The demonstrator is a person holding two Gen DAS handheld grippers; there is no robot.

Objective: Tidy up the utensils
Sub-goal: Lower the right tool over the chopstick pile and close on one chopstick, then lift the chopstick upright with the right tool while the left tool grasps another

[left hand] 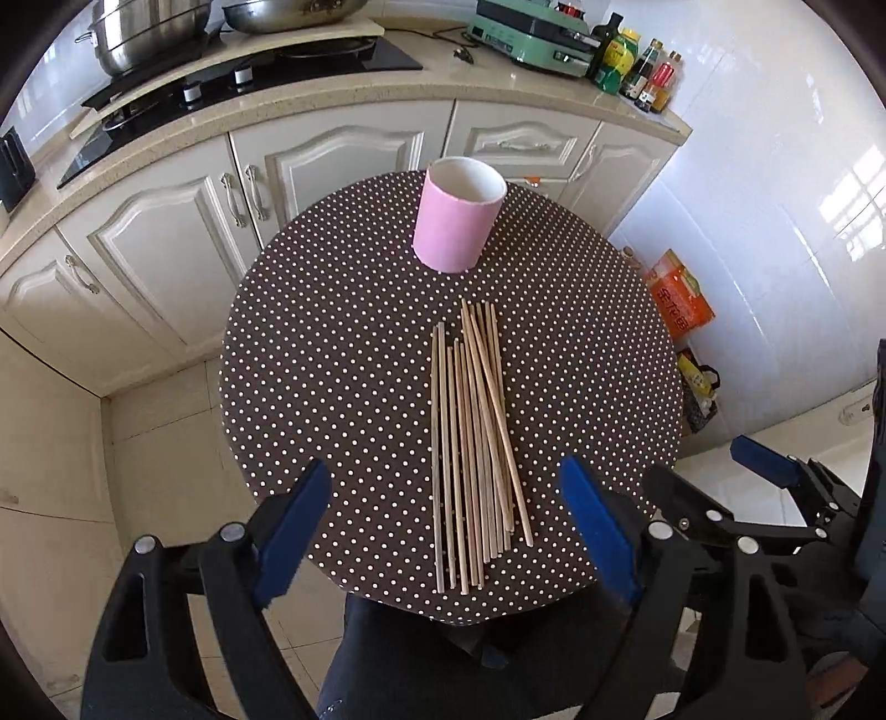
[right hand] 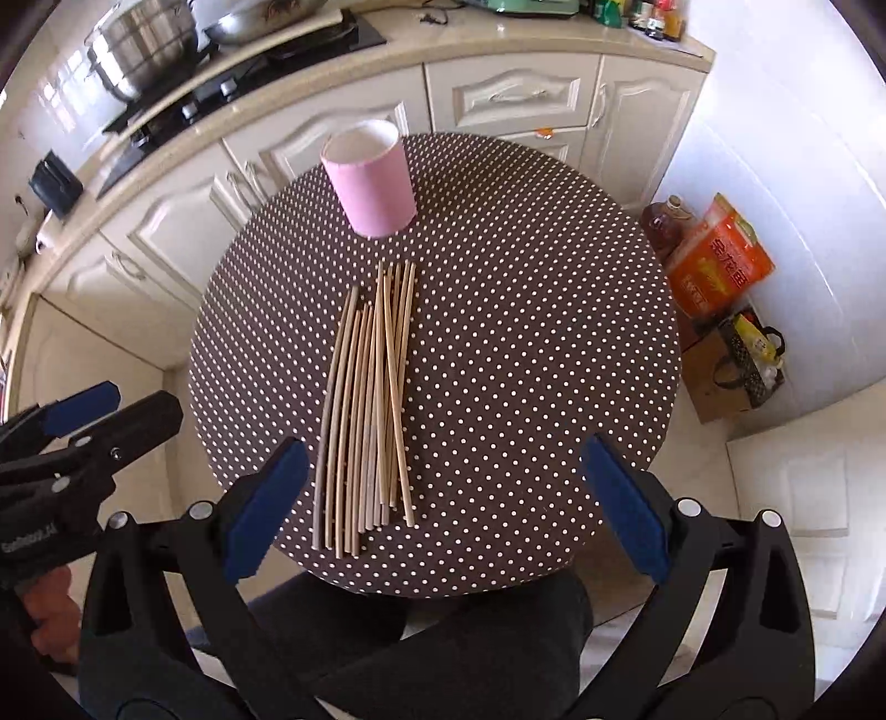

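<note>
A bundle of several pale wooden chopsticks (left hand: pixel 476 432) (right hand: pixel 371 410) lies along the middle of a round brown polka-dot table (left hand: pixel 332 332) (right hand: pixel 526 332). Beyond their far ends a pink cylindrical cup (left hand: pixel 454 221) (right hand: pixel 374 183) stands upright and empty. My left gripper (left hand: pixel 443 471) hovers open above the near ends of the chopsticks, with nothing between its blue pads (left hand: pixel 293 531). My right gripper (right hand: pixel 443 443) also hangs open over the near part of the table, holding nothing, with the bundle below its left pad (right hand: pixel 266 498). The two grippers are side by side.
White kitchen cabinets (left hand: pixel 166 238) with a stove and steel pots (left hand: pixel 144 33) run behind the table. Bottles (left hand: pixel 637 66) stand at the counter's right end. An orange bag (right hand: pixel 720 260) and a carton sit on the floor to the right. A person's dark-trousered legs (right hand: pixel 443 637) are under the near edge.
</note>
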